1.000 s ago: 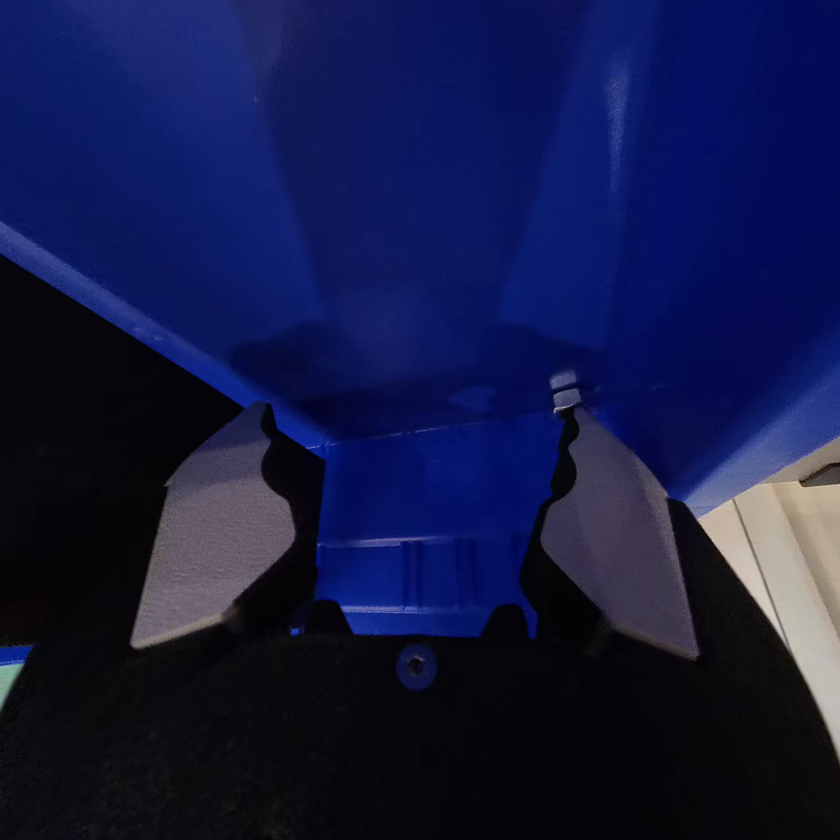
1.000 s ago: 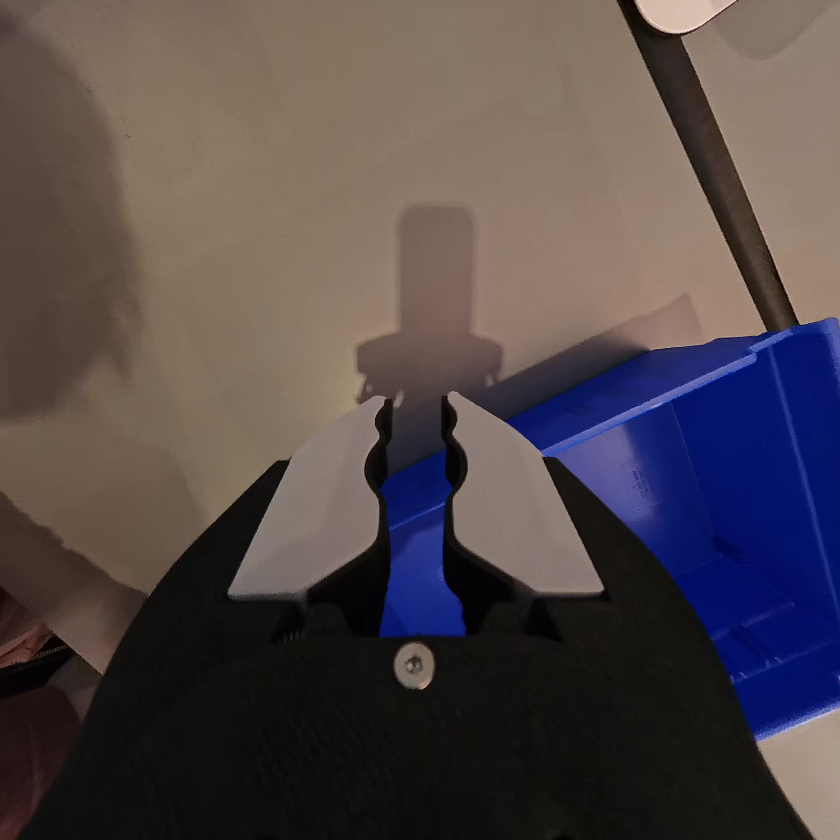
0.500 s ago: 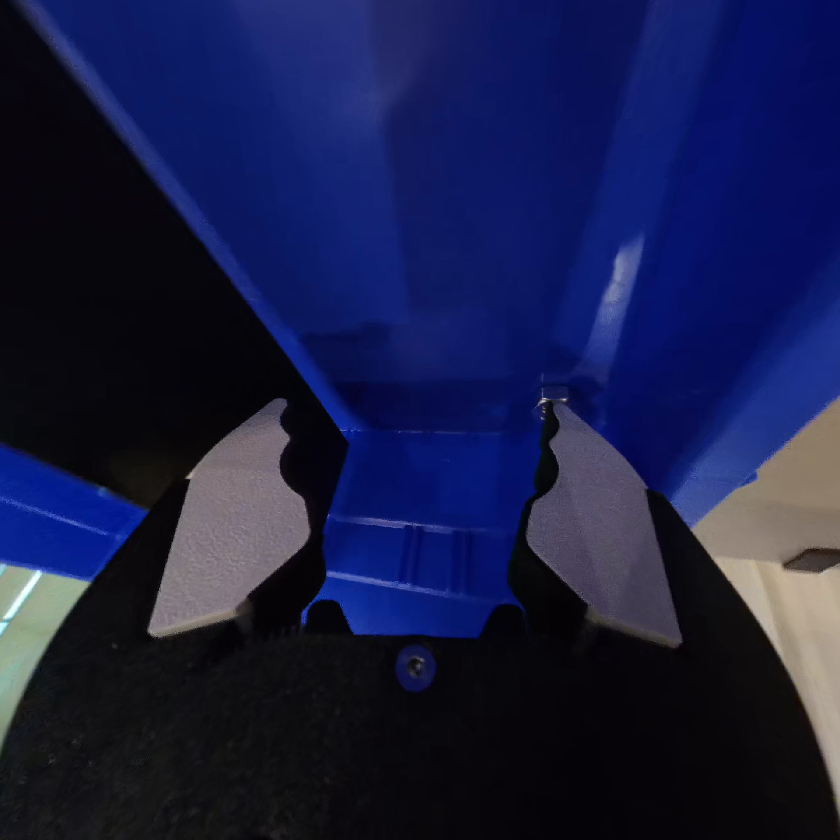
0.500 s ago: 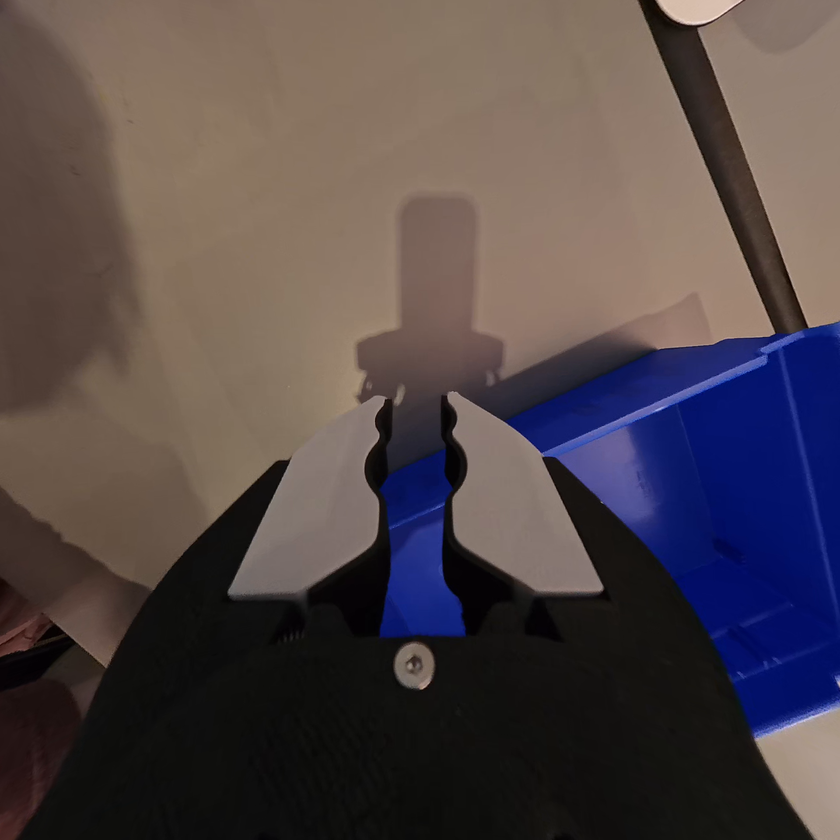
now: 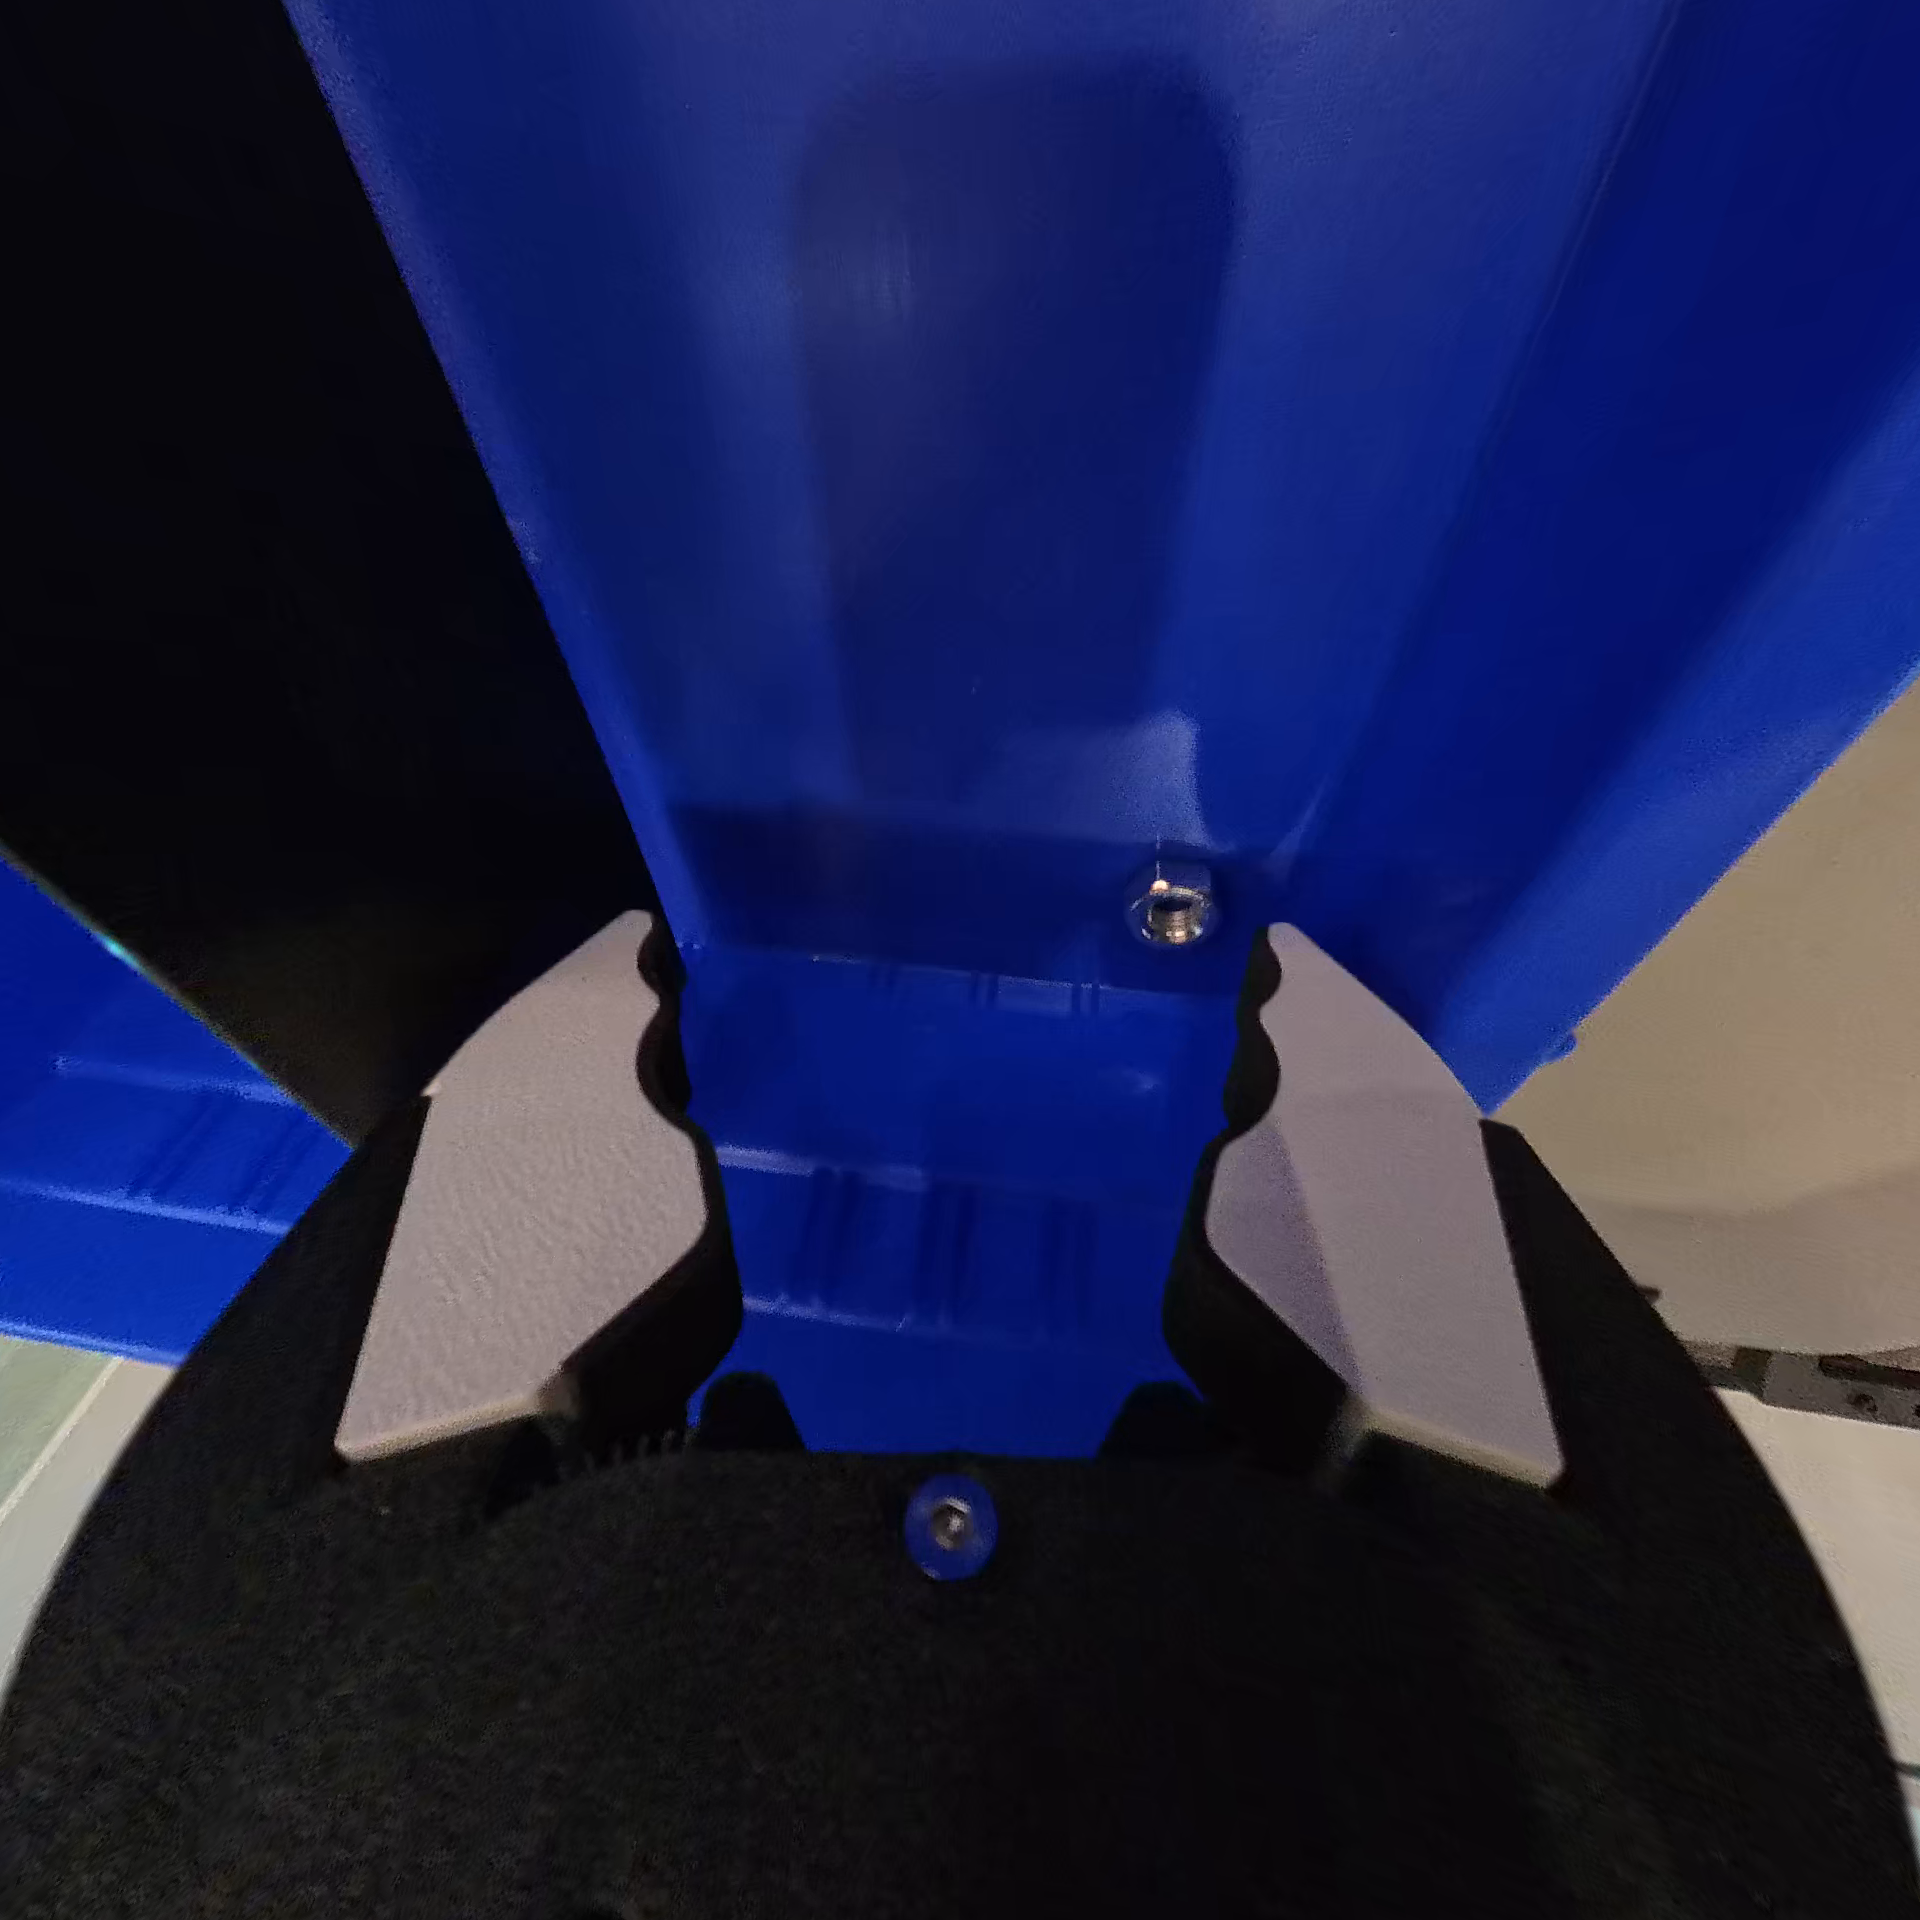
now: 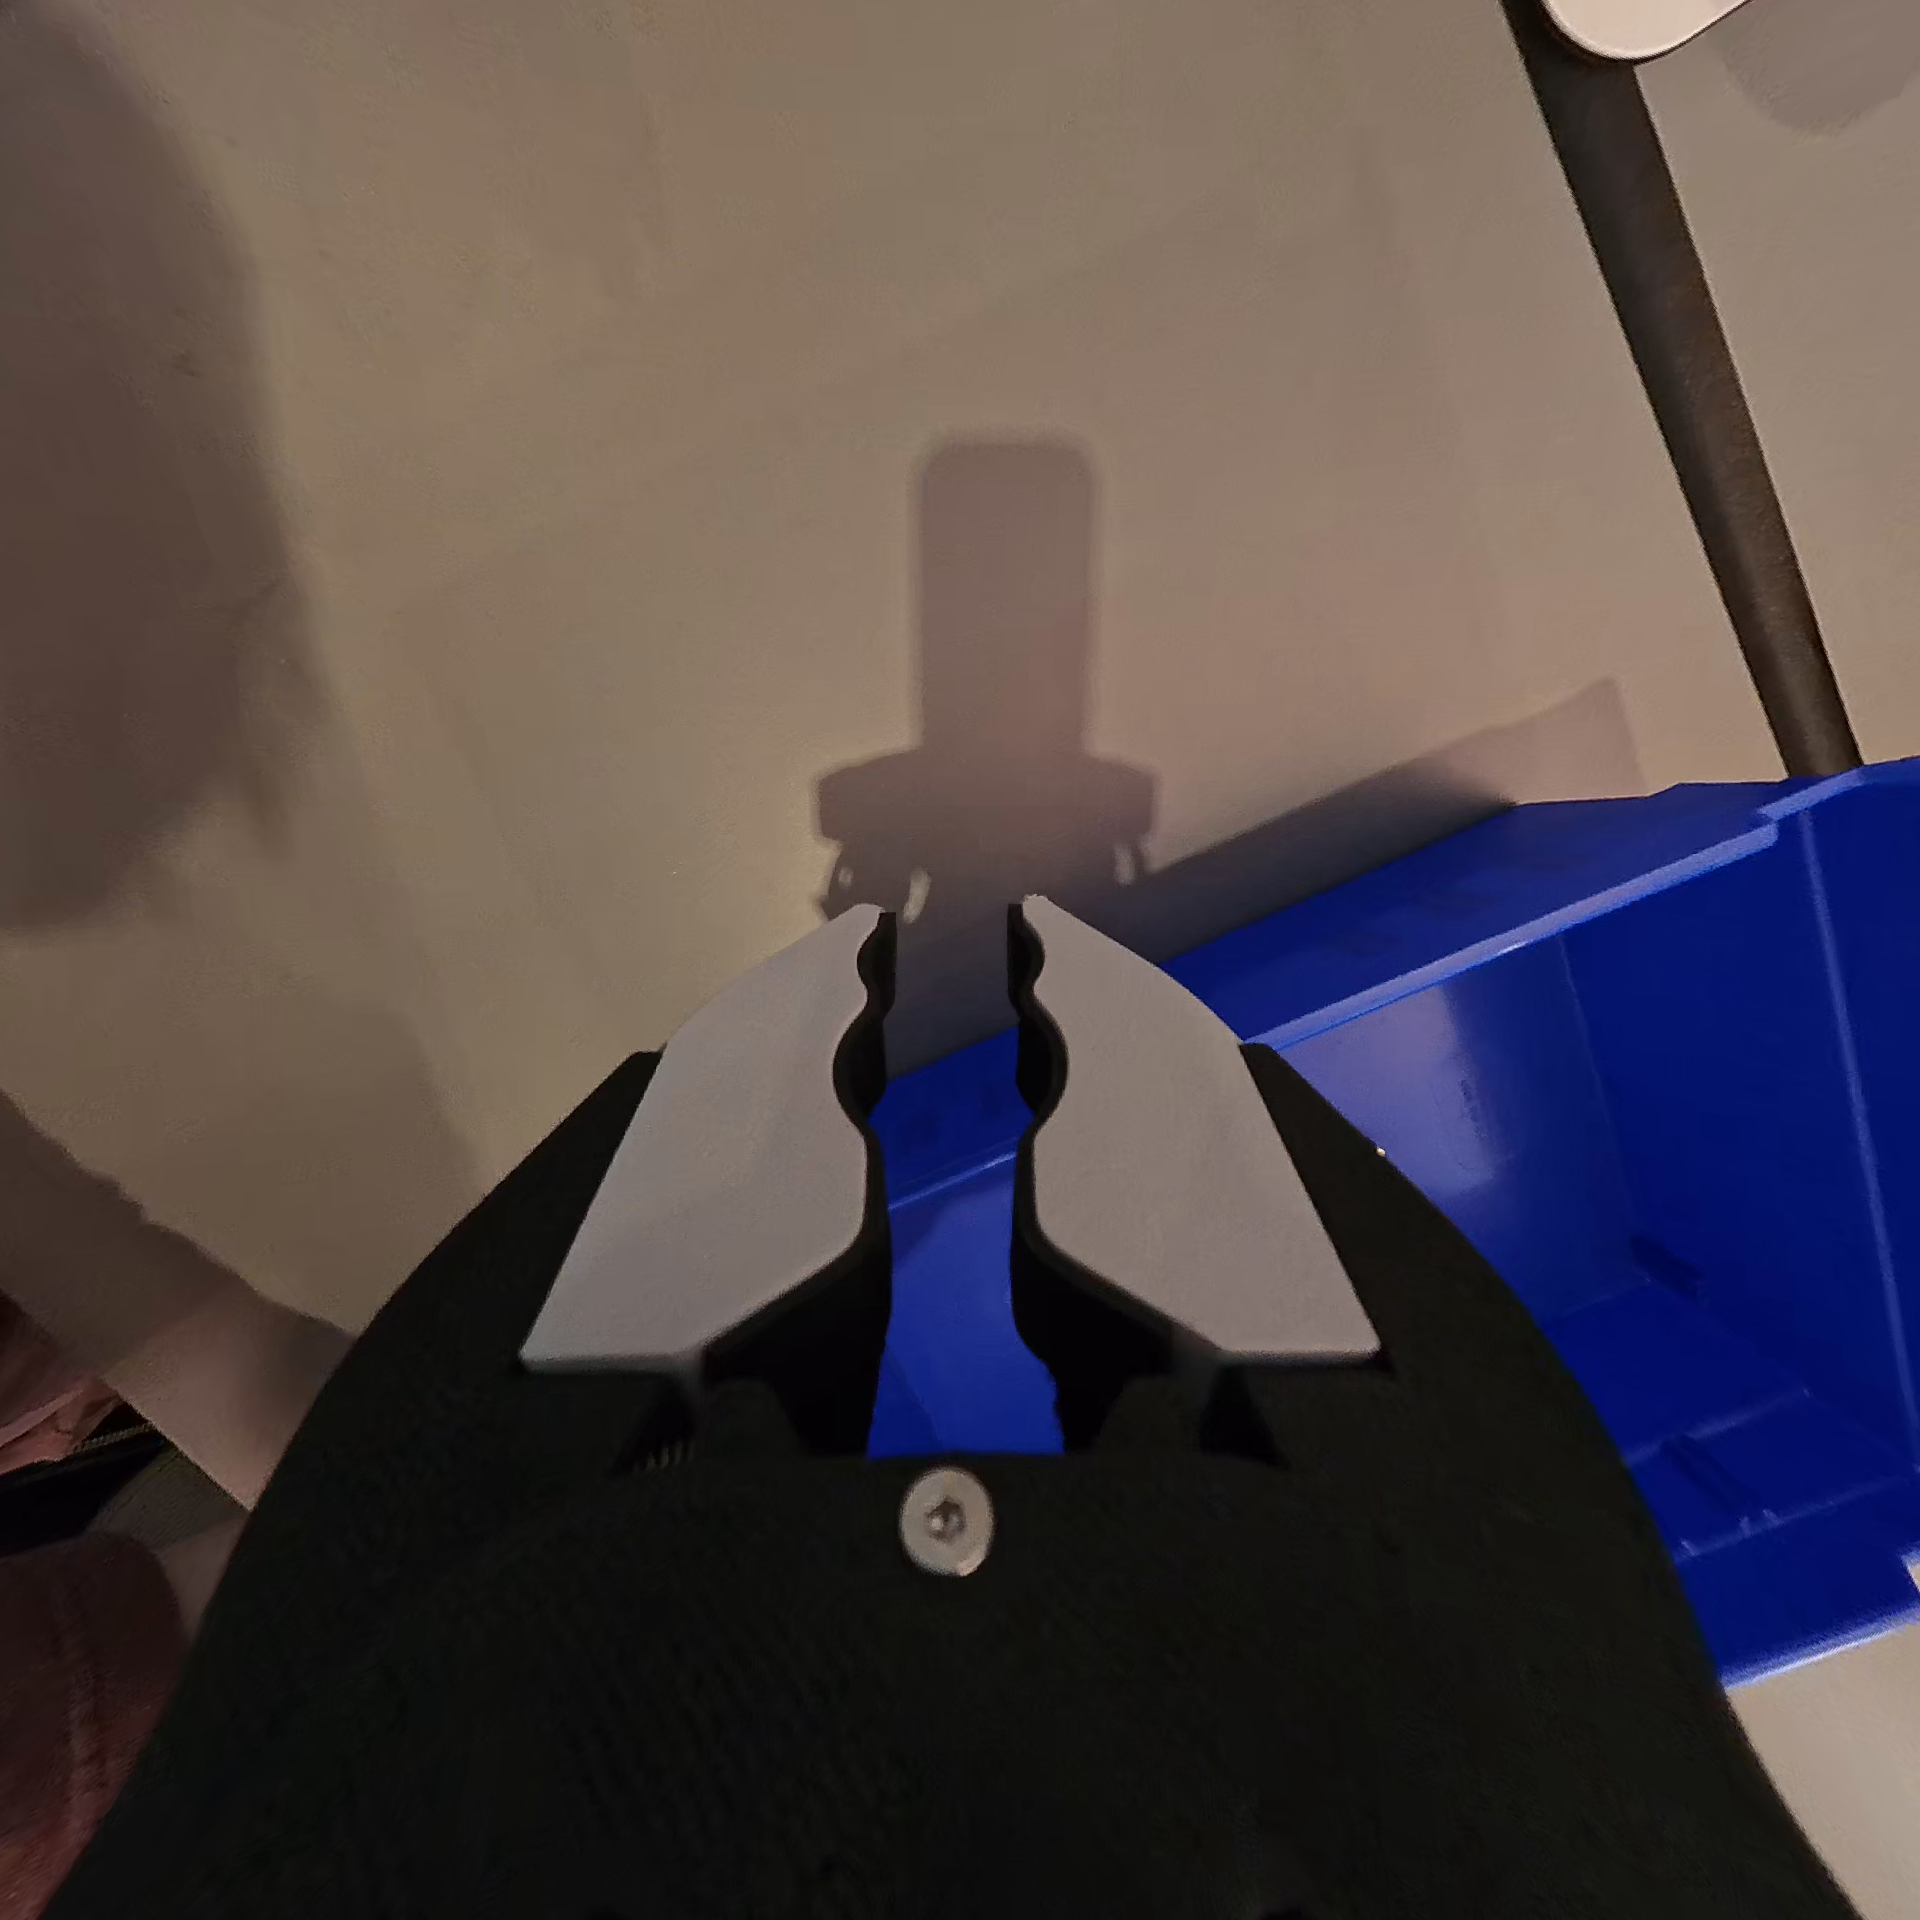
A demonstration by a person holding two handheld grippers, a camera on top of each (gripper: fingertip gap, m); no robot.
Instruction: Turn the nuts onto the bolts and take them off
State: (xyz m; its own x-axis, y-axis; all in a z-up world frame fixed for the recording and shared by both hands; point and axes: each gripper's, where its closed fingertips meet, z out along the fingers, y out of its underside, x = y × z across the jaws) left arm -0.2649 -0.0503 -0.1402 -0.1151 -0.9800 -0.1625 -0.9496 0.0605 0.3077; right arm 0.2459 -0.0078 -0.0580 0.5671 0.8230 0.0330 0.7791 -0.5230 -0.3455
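In the left wrist view my left gripper [image 5: 956,930] is open wide and empty, reaching into a blue plastic bin [image 5: 1039,468]. One small silver nut [image 5: 1172,906] lies on the bin floor by the right wall, just beyond my right fingertip and not touching it, with its threaded hole facing the camera. No bolt shows in either view. In the right wrist view my right gripper [image 6: 951,912] holds nothing. Its jaws stand a narrow gap apart, above the near rim of a blue bin [image 6: 1558,1143] on the beige table [image 6: 520,520].
A second blue bin [image 5: 104,1195] sits at the left of the left wrist view, with a dark area above it. A black pole [image 6: 1714,416] rises at the right behind the bin, with a white object [image 6: 1621,21] at its top. A person's sleeve [image 6: 62,1662] is at the lower left. The gap from one gripper's tips to the other's is roughly 50 cm.
The left gripper has swung inside the bin, so the nut now shows clear of the right fingertip. The right gripper has barely moved; the bin sits slightly farther right in its view.
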